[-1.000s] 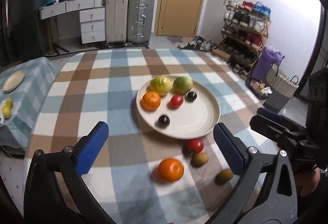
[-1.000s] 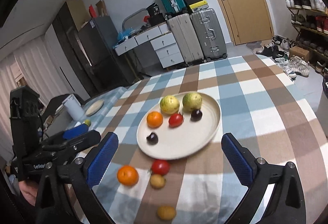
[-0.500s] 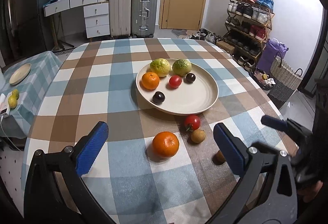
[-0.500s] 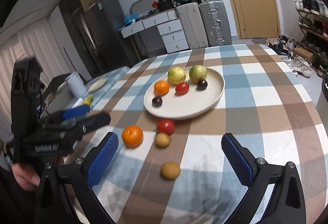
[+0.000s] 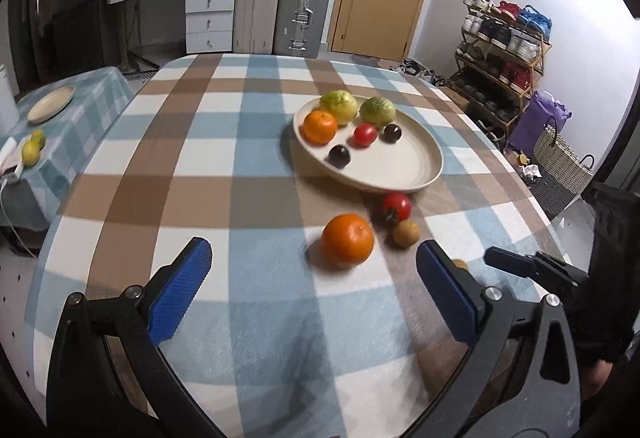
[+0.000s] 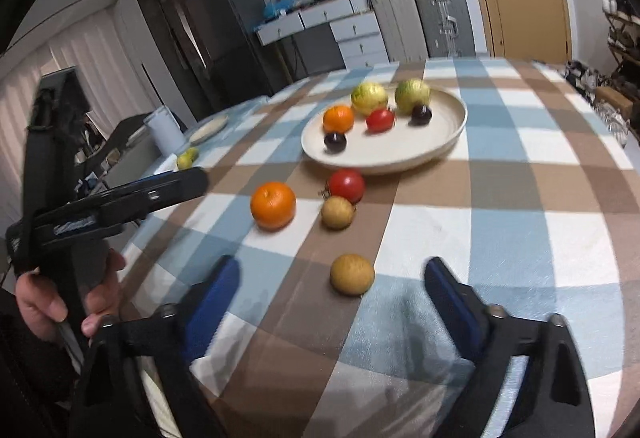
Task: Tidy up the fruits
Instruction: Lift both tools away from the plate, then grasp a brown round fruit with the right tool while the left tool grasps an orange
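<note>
A cream plate [image 5: 404, 165] [image 6: 440, 141] on the checked tablecloth holds an orange, two green-yellow fruits, a tomato and two dark plums. In front of it lie a loose orange [image 5: 347, 241] [image 6: 273, 205], a tomato [image 5: 397, 206] [image 6: 347, 185] and two small brown fruits [image 6: 338, 213] [image 6: 352, 274]. My left gripper [image 5: 310, 282] stands open with the orange just ahead between its blue pads. My right gripper [image 6: 332, 292] has its jaws closing, and the nearer brown fruit sits between them, untouched by the pads.
A side table at the left carries a small plate [image 5: 51, 104] and yellow fruits [image 5: 32, 149]. Suitcases [image 5: 304, 13], drawers and a door stand behind the table. A shoe rack [image 5: 504, 49] and a basket [image 5: 560, 153] are to the right. The table's near edge lies under both grippers.
Both grippers have come down and forward toward the loose fruits, which now look larger. The right gripper's jaws have narrowed around the near brown fruit.
</note>
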A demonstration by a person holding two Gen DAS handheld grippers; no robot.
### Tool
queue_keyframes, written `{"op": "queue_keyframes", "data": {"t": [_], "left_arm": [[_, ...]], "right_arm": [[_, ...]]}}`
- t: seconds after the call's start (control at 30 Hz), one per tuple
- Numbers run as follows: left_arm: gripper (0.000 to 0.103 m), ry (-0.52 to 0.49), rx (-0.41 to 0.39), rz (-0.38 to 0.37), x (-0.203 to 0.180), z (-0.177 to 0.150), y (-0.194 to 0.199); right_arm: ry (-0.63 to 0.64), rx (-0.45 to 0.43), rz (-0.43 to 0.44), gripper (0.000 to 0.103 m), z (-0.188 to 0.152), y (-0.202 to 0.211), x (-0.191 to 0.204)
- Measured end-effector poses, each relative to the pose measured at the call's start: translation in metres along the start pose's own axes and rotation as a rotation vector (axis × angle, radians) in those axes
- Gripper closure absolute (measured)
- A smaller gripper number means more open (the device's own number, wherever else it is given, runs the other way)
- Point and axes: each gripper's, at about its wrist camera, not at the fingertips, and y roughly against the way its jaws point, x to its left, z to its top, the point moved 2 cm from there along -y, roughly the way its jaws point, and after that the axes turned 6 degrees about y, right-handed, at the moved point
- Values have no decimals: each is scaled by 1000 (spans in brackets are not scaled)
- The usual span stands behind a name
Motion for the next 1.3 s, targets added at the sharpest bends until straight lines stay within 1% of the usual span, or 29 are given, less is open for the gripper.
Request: {"op": "queue_keyframes", "data": {"t": [0.03, 0.1, 0.17, 0.23, 0.33, 0.37, 0.43, 0.53, 0.6, 0.63, 0.67, 0.77, 0.87, 0.93, 1.03, 1.07, 1.13, 1.3], "left_arm": [[1, 1, 4, 8, 3, -2, -1], [1, 9, 12, 19, 9, -5, -1], [1, 27, 14, 21, 15, -7, -2], [1, 44, 17, 18, 20, -8, -3], [1, 45, 27, 17, 21, -7, -9], [1, 45, 29, 14, 19, -5, -11], [1, 43, 26, 6, 17, -4, -12], [1, 36, 27, 6, 14, 1, -17], [1, 36, 25, 9, 15, 5, -20], [1, 36, 23, 11, 15, 7, -21], [1, 34, 24, 7, 15, 9, -23], [1, 37, 37, 11, 16, 12, -31], [1, 57, 70, -12, 15, 12, -41], [1, 66, 90, -41, 12, 11, -47], [1, 40, 90, -41, 4, 9, -54], [1, 35, 101, -40, 2, 9, -60], [1, 41, 122, -54, 0, 9, -68], [3, 44, 142, -76, -2, 12, -80]], "right_arm": [[0, 12, 1, 24, 0, -4, 0], [8, 23, 0, 29, 0, -10, 0], [22, 26, -1, 39, 0, -12, 2], [23, 43, -6, 45, 1, -16, 2], [14, 51, -22, 47, 1, -20, 0], [8, 48, -19, 51, 1, -20, 0], [-6, 50, -29, 53, 2, -21, -3], [-14, 79, -35, 62, 2, -26, -4], [-18, 106, -26, 67, 2, -30, -5], [-21, 111, -24, 73, 1, -30, -5], [-26, 111, -24, 75, 1, -30, -7], [-29, 111, -18, 75, 2, -30, -7], [-44, 105, -21, 75, 2, -29, -10], [-54, 93, -14, 75, 2, -27, -12], [-54, 82, -16, 75, 4, -26, -13], [-50, 80, -16, 75, 5, -26, -13], [-48, 81, -17, 75, 5, -26, -12], [-51, 83, -17, 75, 4, -25, -13]]}}
